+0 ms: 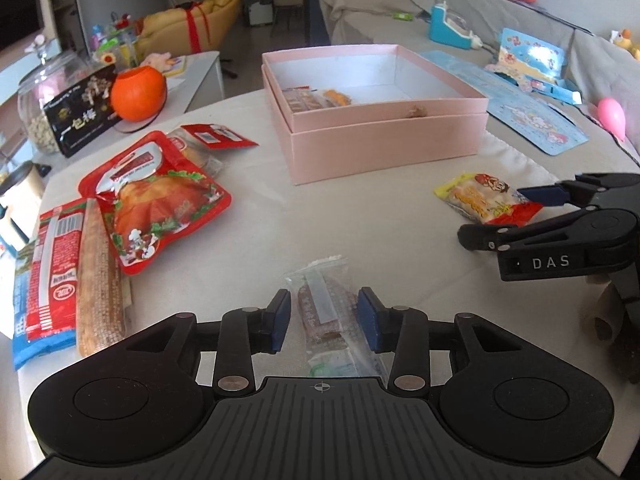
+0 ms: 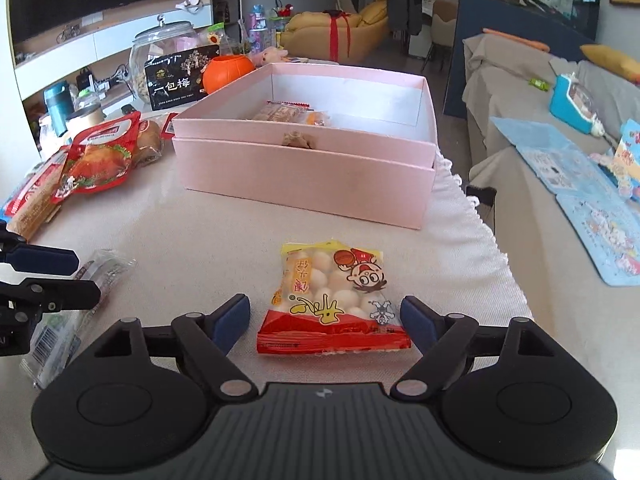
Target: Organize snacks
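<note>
A pink box (image 1: 384, 148) (image 2: 304, 176) stands open at the back of the table with a few small snacks inside. My left gripper (image 1: 325, 320) is open, its pads on either side of a clear-wrapped sausage snack (image 1: 324, 312) (image 2: 76, 312) lying on the table. My right gripper (image 2: 325, 320) (image 1: 500, 216) is open around the near end of a yellow-and-red bag of white balls (image 2: 332, 300) (image 1: 484, 198). A red roast-chicken pouch (image 1: 152, 200) (image 2: 96, 160) lies to the left.
A corn cob pack (image 1: 98, 280) and a red-and-blue packet (image 1: 44, 276) lie at the left edge. A bun in a red wrapper (image 1: 204, 148), an orange pumpkin pot (image 1: 138, 94), a black box (image 1: 80, 116) and a glass jar (image 1: 40, 96) stand behind. A sofa (image 1: 520, 40) with toys is on the right.
</note>
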The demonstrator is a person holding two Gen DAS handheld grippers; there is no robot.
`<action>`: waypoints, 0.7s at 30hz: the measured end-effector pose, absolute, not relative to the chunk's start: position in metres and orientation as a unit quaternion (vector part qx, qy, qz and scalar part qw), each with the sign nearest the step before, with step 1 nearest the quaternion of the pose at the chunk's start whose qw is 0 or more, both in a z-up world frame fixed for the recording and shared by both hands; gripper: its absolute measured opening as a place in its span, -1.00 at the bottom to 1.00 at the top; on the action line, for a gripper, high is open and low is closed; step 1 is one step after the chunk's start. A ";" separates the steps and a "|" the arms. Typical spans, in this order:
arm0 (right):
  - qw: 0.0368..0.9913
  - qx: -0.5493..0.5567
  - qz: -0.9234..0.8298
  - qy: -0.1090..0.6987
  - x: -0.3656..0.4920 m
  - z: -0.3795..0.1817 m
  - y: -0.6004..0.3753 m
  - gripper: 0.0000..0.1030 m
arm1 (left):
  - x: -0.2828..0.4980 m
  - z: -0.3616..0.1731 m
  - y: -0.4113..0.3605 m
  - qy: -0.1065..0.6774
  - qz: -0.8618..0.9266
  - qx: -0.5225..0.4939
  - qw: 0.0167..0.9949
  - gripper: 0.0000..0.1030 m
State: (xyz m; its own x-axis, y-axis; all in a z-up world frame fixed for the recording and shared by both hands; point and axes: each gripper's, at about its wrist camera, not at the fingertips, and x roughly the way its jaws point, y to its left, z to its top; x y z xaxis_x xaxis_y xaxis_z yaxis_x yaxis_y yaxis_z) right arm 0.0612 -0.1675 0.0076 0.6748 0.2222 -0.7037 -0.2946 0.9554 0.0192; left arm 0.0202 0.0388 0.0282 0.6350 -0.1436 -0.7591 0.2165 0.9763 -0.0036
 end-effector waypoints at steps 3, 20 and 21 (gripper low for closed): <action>0.914 -0.035 0.139 0.379 0.062 0.007 -0.173 0.66 | 0.024 0.021 0.039 0.437 -0.109 0.013 0.893 -0.13; 0.902 -0.045 0.157 0.401 0.070 0.005 -0.164 1.00 | 0.011 0.020 0.041 0.432 -0.123 -0.004 0.893 -0.08; 0.902 -0.042 0.158 0.398 0.070 0.005 -0.165 1.00 | 0.009 0.020 0.043 0.433 -0.125 -0.008 0.893 -0.08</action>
State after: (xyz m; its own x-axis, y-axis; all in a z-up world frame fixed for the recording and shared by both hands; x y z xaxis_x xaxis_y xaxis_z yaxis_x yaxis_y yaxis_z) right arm 0.0695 -0.1653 0.0046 0.6325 0.2519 -0.7324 -0.3191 0.9464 0.0500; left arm 0.0087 0.0427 0.0204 0.5938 -0.2306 -0.7708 0.2163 0.9685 -0.1231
